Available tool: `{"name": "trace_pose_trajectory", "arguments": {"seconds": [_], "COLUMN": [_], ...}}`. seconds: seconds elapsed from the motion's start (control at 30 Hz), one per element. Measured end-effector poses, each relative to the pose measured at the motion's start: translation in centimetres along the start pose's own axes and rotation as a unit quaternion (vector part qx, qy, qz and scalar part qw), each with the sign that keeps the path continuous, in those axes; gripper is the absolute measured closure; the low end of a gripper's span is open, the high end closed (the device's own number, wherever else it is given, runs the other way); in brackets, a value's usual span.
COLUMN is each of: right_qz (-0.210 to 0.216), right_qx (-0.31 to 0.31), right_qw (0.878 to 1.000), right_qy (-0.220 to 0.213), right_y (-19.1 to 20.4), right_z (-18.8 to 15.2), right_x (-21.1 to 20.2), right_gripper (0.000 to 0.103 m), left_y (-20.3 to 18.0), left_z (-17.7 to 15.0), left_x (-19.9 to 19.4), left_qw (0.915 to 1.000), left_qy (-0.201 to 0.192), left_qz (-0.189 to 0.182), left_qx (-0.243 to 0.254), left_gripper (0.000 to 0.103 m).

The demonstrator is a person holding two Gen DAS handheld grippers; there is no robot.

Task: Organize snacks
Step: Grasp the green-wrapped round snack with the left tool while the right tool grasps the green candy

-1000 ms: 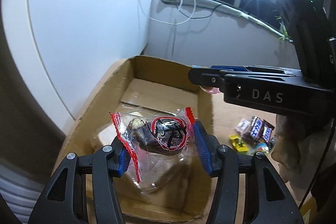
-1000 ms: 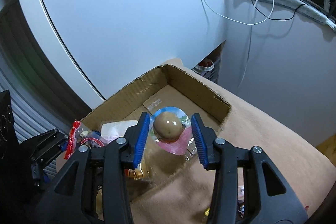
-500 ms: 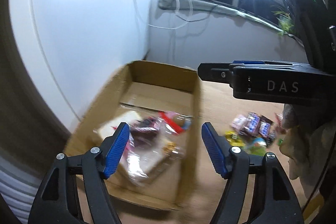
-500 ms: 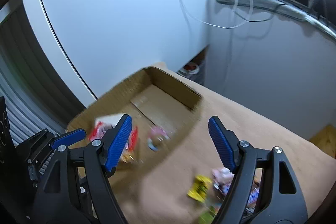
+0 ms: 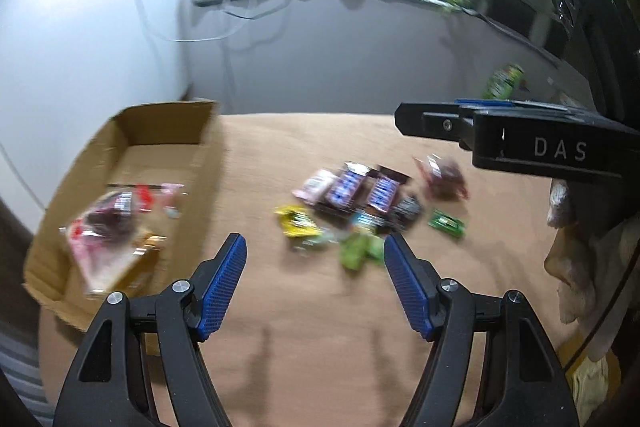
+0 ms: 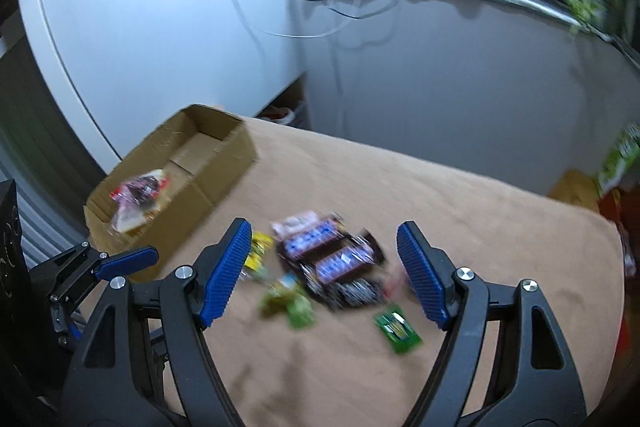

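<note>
Now loose snacks (image 6: 332,263) lie beyond both grippers' empty fingers (image 6: 226,269).

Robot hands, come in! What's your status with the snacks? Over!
Left gripper and right gripper open, empty, just opened. Some snacks in cardboard box; snack pile waiting on table. Nothing in the way.

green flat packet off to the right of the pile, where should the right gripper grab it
The green packet lies flat and apart from the pile, so come from above with the open right gripper and close across its narrow width at mid-length. It is blurred, so edges are uncertain.
</note>
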State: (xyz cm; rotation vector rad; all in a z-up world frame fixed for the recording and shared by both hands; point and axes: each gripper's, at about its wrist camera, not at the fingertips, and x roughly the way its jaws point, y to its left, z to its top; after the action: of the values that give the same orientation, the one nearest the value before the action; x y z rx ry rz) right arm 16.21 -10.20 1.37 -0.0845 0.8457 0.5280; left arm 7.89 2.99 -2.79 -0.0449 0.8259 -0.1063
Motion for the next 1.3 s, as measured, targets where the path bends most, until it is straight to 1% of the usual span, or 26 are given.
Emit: {"name": "trace_pose_trajectory", "arguments": {"seconds": [0.17, 0.3, 0.4, 0.6, 0.9, 1.3], "right_qz": [-0.031, -0.045, -0.053, -0.066, -0.065, -0.065], "right_qx": [0.015, 0.036, 0.048, 0.054, 0.064, 0.062], "right_qw": [0.999, 0.998, 0.997, 0.995, 0.994, 0.994], "right_qy": [0.008, 0.02, 0.031, 0.045, 0.056, 0.062], "right_y": [-3.2, -5.7, -7.1, -8.8, -10.4, -11.4], "right_z": [-2.7, -5.0, -6.5, -8.4, -9.4, -8.5], "right_x": [-1.6, -2.3, -2.6, -2.5, -1.5, 0.2], "right_gripper": [0.025, 0.025, 0.025, 0.025, 0.025, 0.025], "left_y": [-3.8, -6.5, -7.9, -10.0, -11.6, -11.7], "left_z": [-1.0, -1.9, -2.4, -3.1, -3.7, -2.8], "left_x": [1.1, 2.2, 3.1, 4.6, 6.5, 7.7], "left_qw": [0.9987, 0.996, 0.9936, 0.9893, 0.9852, 0.9842], "left_qy": [0.025, 0.047, 0.065, 0.092, 0.116, 0.119], "left_qz": [-0.027, -0.048, -0.06, -0.076, -0.081, -0.077], "left_qx": [0.034, 0.059, 0.07, 0.085, 0.097, 0.106], "left_gripper": [0.032, 0.032, 0.032, 0.032, 0.032, 0.032]}}
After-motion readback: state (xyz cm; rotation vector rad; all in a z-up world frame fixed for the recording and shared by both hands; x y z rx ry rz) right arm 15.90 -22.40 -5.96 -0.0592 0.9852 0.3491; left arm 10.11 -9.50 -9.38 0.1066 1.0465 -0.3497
